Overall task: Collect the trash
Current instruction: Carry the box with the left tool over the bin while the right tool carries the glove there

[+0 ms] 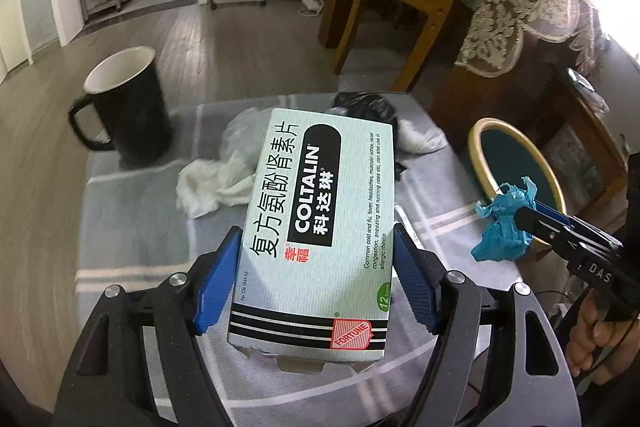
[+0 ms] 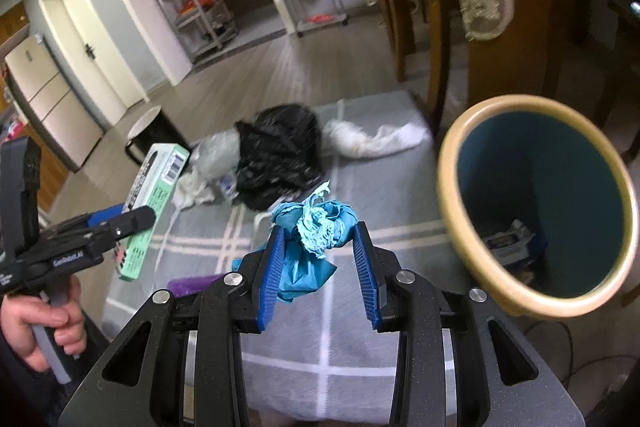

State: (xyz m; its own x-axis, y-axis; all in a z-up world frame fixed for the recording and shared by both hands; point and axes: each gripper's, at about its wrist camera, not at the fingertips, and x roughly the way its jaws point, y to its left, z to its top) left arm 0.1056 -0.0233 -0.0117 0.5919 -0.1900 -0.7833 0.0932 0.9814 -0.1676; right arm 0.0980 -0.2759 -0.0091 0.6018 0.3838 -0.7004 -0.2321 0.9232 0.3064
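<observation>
Crumpled blue paper trash (image 2: 316,231) sits pinched in the right hand-held gripper (image 2: 320,263) just beside the tan-rimmed teal bin (image 2: 452,187); centre it over the mouth before releasing. The left hand-held gripper (image 1: 318,279) clamps a white cardboard medicine box (image 1: 320,227).

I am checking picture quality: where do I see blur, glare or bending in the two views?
Left wrist view: glare burns out the upper right corner; the medicine box is sharp, the black mug slightly soft. Right wrist view: the bin rim and floor are smeared by motion; the door frames bend from the fisheye lens.
</observation>
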